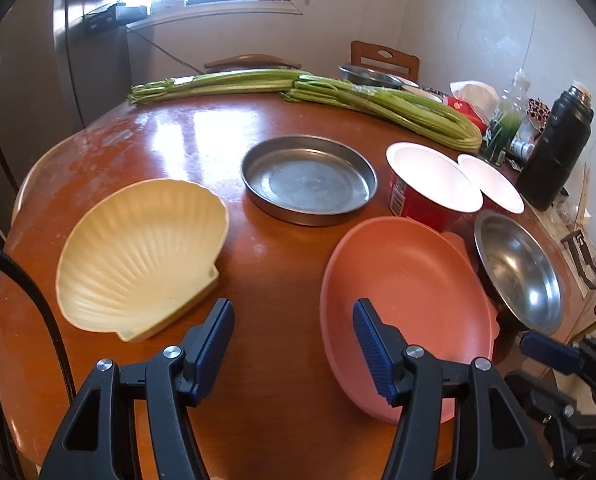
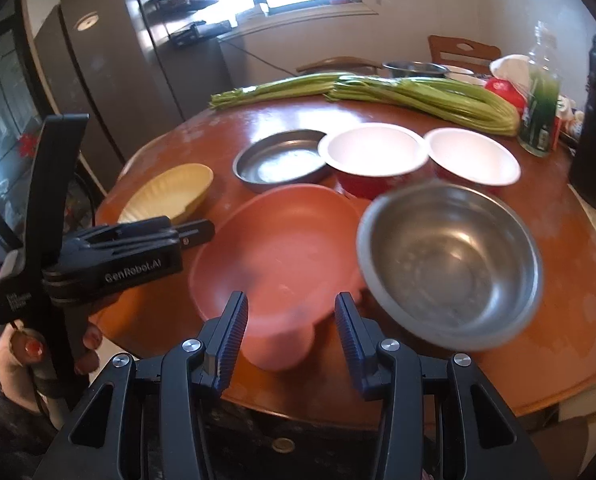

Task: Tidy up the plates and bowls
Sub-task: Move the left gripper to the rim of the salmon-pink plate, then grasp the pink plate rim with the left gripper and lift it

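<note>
A pink plate (image 1: 406, 304) (image 2: 274, 248) lies at the table's near edge. A steel bowl (image 1: 518, 268) (image 2: 454, 260) sits right of it, overlapping its rim. A cream shell-shaped dish (image 1: 138, 256) (image 2: 170, 196) lies to the left. A flat steel pan (image 1: 308, 178) (image 2: 282, 160) sits behind, beside two red bowls with white insides (image 1: 430, 178) (image 1: 492, 182) (image 2: 374, 156) (image 2: 472, 156). My left gripper (image 1: 294, 320) is open and empty above the table between shell dish and pink plate. My right gripper (image 2: 292, 316) is open and empty over the pink plate's near rim.
Two celery bundles (image 1: 382, 104) (image 2: 418, 94) lie across the far side of the round wooden table (image 1: 178, 128). A dark flask (image 1: 554, 148), a bottle (image 2: 540, 92), a far steel bowl (image 1: 368, 76) and chairs stand at the right and back. A fridge (image 2: 110, 60) stands left.
</note>
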`<state>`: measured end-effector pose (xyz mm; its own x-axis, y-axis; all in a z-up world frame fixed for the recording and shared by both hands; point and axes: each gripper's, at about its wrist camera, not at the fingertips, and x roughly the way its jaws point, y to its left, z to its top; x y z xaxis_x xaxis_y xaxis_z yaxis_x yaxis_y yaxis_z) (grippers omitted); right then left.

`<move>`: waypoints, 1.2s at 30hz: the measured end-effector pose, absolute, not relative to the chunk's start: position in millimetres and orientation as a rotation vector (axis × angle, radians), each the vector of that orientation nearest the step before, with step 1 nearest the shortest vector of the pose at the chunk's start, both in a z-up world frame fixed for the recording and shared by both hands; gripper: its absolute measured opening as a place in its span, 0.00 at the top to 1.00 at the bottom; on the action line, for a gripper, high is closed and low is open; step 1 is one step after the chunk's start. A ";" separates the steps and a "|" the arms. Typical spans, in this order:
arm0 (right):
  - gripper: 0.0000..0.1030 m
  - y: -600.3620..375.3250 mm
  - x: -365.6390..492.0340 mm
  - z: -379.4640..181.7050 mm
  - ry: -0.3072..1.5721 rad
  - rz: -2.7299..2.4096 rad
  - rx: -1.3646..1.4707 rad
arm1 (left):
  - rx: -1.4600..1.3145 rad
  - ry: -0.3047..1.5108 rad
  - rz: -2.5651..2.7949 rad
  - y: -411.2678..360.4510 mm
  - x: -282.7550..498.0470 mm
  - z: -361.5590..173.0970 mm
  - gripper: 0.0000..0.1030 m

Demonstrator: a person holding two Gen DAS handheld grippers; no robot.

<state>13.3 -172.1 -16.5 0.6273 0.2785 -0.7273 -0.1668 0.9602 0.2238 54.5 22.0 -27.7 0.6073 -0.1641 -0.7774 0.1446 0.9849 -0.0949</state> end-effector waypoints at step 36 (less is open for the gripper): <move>0.54 -148.4 39.5 -41.5 0.870 0.251 0.124 | -0.021 0.921 -0.298 6.0 66.7 -44.3 0.52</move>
